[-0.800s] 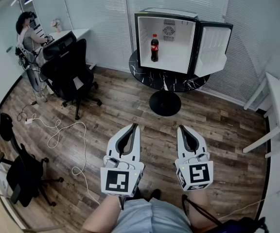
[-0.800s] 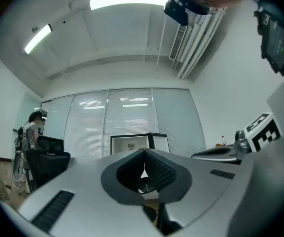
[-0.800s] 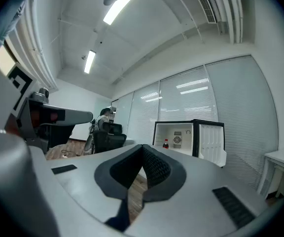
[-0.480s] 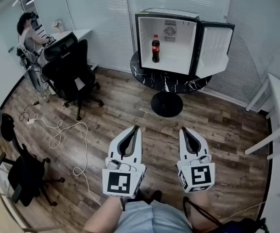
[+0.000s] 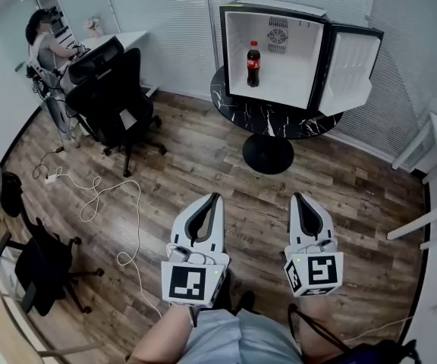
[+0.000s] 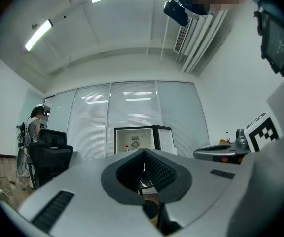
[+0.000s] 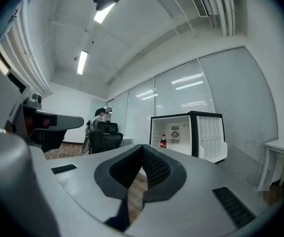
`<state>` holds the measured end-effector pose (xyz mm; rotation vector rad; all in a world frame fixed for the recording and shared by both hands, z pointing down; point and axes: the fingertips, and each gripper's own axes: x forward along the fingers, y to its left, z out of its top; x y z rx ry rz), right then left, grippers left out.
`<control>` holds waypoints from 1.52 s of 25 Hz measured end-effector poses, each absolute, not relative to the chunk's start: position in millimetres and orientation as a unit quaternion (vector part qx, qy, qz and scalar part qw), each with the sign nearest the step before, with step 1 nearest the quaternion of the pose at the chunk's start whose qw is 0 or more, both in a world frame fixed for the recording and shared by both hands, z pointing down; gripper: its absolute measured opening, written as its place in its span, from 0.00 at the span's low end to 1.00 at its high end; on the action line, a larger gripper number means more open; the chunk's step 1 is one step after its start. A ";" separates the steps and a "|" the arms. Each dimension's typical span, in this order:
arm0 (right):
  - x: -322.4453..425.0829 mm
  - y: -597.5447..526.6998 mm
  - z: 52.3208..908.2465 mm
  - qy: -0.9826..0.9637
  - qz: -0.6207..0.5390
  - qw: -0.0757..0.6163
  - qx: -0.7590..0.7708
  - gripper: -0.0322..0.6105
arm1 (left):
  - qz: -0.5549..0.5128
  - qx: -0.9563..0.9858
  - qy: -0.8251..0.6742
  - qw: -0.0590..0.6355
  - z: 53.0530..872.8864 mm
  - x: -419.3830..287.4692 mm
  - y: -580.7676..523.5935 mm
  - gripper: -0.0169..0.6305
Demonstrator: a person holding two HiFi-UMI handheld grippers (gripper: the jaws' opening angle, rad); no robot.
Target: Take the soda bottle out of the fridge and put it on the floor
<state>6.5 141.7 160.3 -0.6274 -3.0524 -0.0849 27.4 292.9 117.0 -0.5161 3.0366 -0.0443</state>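
Soda bottle [image 5: 253,64] upright inside open fridge [image 5: 275,10] on round bench [image 5: 279,121]. Left gripper [image 5: 215,198], right gripper [image 5: 298,197]: jaws pressed together, empty.

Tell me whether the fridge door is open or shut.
Open. The fridge has its door swung out to the right in the head view, baring the white inside where the soda bottle stands upright.

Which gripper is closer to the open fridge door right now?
Right. The right gripper is short of the fridge door and slightly left of it; the left gripper sits beside the right one, farther left.
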 end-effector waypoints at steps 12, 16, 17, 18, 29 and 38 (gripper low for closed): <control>-143.2 172.7 194.6 -0.979 -0.027 0.057 -0.194 0.07 | -0.018 -0.176 0.984 0.012 148.7 -130.9 324.1 0.05; -195.4 184.2 189.9 -0.981 -0.031 0.052 -0.186 0.07 | -0.019 -0.183 0.983 0.013 148.6 -180.6 338.1 0.05; -206.4 188.3 188.9 -0.981 -0.033 0.051 -0.185 0.07 | -0.018 -0.182 0.983 0.012 148.6 -191.4 343.4 0.05; -216.7 192.5 187.7 -0.981 -0.034 0.049 -0.183 0.07 | -0.017 -0.182 0.983 0.014 147.6 -201.9 348.9 0.05; -289.8 213.3 144.1 -0.983 -0.071 0.009 -0.168 0.07 | -0.005 -0.202 0.977 0.061 113.5 -281.4 364.7 0.05; -329.3 182.5 148.7 -0.985 -0.070 0.015 -0.156 0.07 | -0.008 -0.231 0.972 0.036 139.1 -326.0 321.7 0.05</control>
